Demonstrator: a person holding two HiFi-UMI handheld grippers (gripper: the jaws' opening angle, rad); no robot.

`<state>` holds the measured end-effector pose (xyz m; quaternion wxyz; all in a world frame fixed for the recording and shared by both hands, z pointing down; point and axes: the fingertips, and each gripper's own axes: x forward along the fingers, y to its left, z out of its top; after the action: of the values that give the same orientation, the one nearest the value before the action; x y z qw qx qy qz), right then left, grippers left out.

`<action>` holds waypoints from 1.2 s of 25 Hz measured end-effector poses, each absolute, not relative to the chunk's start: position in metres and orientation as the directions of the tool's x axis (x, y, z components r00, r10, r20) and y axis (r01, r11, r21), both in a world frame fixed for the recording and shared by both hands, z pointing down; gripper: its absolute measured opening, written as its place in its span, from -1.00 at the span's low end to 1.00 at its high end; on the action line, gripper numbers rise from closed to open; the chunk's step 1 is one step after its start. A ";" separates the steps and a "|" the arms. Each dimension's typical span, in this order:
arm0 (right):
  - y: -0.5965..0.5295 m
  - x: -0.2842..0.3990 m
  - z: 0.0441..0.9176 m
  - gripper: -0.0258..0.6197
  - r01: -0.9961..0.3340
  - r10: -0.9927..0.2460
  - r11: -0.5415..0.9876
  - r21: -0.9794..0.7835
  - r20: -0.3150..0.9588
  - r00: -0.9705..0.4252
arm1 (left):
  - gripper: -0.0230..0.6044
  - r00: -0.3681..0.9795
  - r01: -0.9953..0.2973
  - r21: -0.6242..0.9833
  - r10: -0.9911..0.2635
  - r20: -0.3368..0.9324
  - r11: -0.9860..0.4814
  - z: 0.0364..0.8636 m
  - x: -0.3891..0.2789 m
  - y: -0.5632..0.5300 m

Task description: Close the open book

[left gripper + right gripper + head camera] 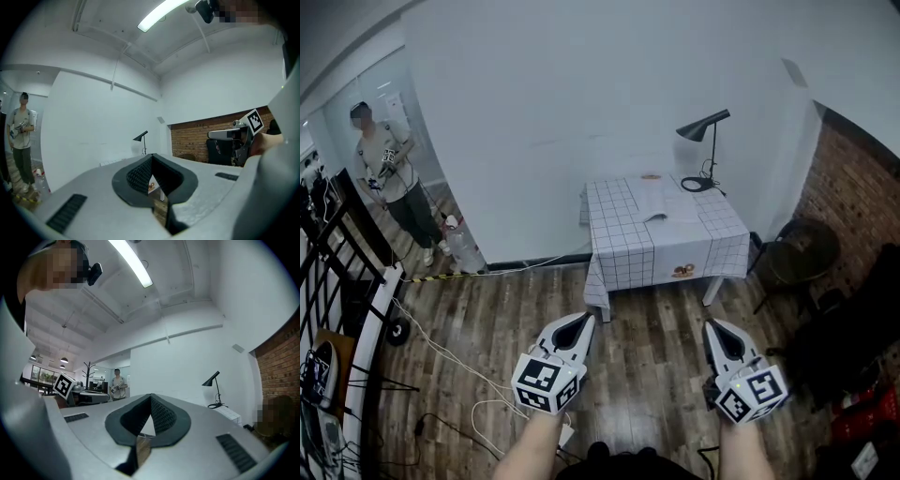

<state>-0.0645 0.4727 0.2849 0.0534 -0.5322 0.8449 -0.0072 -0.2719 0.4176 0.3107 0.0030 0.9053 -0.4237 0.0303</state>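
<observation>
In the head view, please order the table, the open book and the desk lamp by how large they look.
Largest: table.
Then desk lamp and open book, about alike, so unranked.

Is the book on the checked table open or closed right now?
Open: in the head view the book lies spread flat on the table, pale pages up, a fold down its middle.

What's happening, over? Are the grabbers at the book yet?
Left gripper shut, empty. Right gripper shut, empty. Open book on the table, far ahead, untouched. Only wood floor between.
</observation>
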 end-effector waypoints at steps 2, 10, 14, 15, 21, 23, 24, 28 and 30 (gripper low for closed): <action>0.477 -0.060 0.283 -0.91 -0.891 -0.893 0.447 -0.078 -0.090 -0.440 | -0.90 0.641 -0.765 -0.037 -0.765 0.064 -0.643 0.309 -0.263 0.420; 0.497 -0.028 0.286 -0.91 -0.880 -0.885 0.464 -0.098 -0.084 -0.457 | -0.90 0.656 -0.752 -0.020 -0.751 0.080 -0.659 0.312 -0.221 0.439; 0.510 -0.011 0.302 -0.91 -0.871 -0.879 0.477 -0.119 -0.065 -0.473 | -0.90 0.661 -0.749 0.017 -0.746 0.086 -0.662 0.322 -0.205 0.453; 0.513 -0.008 0.307 -0.91 -0.870 -0.879 0.477 -0.121 -0.063 -0.473 | -0.90 0.658 -0.752 0.019 -0.748 0.092 -0.659 0.325 -0.201 0.454; 0.512 0.002 0.317 -0.91 -0.867 -0.876 0.483 -0.120 -0.049 -0.481 | -0.90 0.640 -0.765 -0.007 -0.761 0.105 -0.644 0.327 -0.187 0.450; 0.505 0.004 0.320 -0.91 -0.867 -0.875 0.483 -0.123 -0.041 -0.482 | -0.90 0.638 -0.766 -0.011 -0.762 0.109 -0.643 0.330 -0.184 0.444; 0.502 0.005 0.323 -0.91 -0.866 -0.874 0.485 -0.125 -0.036 -0.485 | -0.90 0.637 -0.767 -0.009 -0.763 0.111 -0.642 0.332 -0.182 0.441; 0.486 0.006 0.332 -0.91 -0.863 -0.871 0.489 -0.128 -0.010 -0.492 | -0.90 0.634 -0.771 0.012 -0.764 0.120 -0.637 0.342 -0.180 0.420; 0.474 0.009 0.336 -0.91 -0.865 -0.872 0.485 -0.131 0.002 -0.489 | -0.90 0.637 -0.769 0.023 -0.761 0.125 -0.639 0.347 -0.177 0.407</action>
<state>0.0092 0.4735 0.3363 0.0324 -0.5043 0.8610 -0.0570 -0.1772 0.4067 0.3471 0.0372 0.9038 -0.4231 0.0520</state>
